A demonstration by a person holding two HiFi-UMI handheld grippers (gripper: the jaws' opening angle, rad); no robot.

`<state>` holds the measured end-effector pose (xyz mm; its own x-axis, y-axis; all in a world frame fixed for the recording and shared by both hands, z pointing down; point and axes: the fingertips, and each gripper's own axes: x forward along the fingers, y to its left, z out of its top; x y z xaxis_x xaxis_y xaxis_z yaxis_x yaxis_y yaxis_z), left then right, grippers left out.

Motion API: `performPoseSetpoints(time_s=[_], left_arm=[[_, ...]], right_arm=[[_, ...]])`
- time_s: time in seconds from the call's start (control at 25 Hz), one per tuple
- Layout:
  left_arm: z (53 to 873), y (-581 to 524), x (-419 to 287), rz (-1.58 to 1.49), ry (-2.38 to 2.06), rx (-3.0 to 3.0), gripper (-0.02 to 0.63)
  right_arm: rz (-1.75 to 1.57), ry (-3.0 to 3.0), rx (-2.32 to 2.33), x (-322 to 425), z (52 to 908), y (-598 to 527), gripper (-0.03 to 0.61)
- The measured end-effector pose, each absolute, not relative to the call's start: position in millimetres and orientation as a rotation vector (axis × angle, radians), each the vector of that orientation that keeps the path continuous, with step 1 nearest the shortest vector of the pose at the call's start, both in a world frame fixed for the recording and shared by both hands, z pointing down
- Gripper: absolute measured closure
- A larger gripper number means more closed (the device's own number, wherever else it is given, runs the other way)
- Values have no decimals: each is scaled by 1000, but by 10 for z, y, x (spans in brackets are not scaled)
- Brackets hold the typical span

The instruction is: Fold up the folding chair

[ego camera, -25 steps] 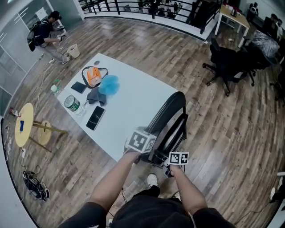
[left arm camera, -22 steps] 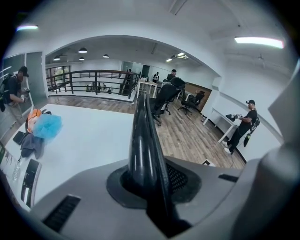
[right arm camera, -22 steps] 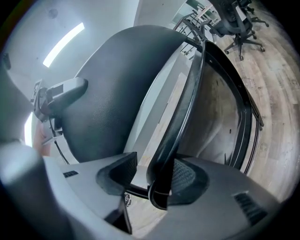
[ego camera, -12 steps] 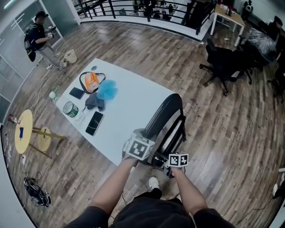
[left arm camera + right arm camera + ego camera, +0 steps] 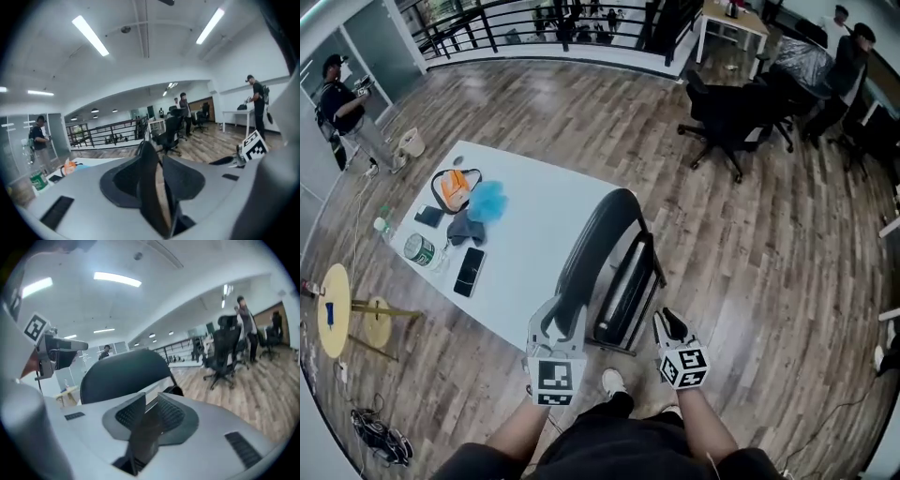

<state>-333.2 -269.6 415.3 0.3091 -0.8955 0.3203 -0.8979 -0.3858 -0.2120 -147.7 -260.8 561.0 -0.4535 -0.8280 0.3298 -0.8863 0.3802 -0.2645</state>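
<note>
The black folding chair (image 5: 602,246) stands folded flat on the wood floor, its back leaning against the white table (image 5: 546,208). My left gripper (image 5: 562,323) hovers just short of the chair's lower left edge. Its jaws are opening, and only floor shows through the gap in the left gripper view (image 5: 157,164). My right gripper (image 5: 667,325) hangs to the right of the chair's feet, apart from it. Its jaws are closing with nothing between them (image 5: 149,404). The chair's rounded back (image 5: 123,375) rises beyond them.
On the table lie an orange bag (image 5: 450,187), a blue cloth (image 5: 487,199), a phone (image 5: 469,272) and a can (image 5: 419,248). Black office chairs (image 5: 727,112) stand at the back right. A round yellow side table (image 5: 328,309) is at the left. People stand at far left (image 5: 345,98) and far right (image 5: 853,56).
Both grippers have come off the chair's lower frame, drawn back toward me and risen. The left jaws stand wider than before. The head view has shifted, so the table sits further left.
</note>
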Motion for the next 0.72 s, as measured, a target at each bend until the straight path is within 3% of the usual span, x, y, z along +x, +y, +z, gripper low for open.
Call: performPoseSetpoints(time_s=[0.12,0.36,0.72], left_arm=[[4014,-2383,-2699,407,-1606,2642,608],[4044,-1673,-1403,218,-1351,2704,609],[4128,-546,-196,223,-1165,2731,609]], right_arm=[[367,-2467,1686,-1019,5104,-2254,547],[54,-2266,1945,-61,4436,-1293,563],[-14,-2093,2118,1108,4142,74,565]])
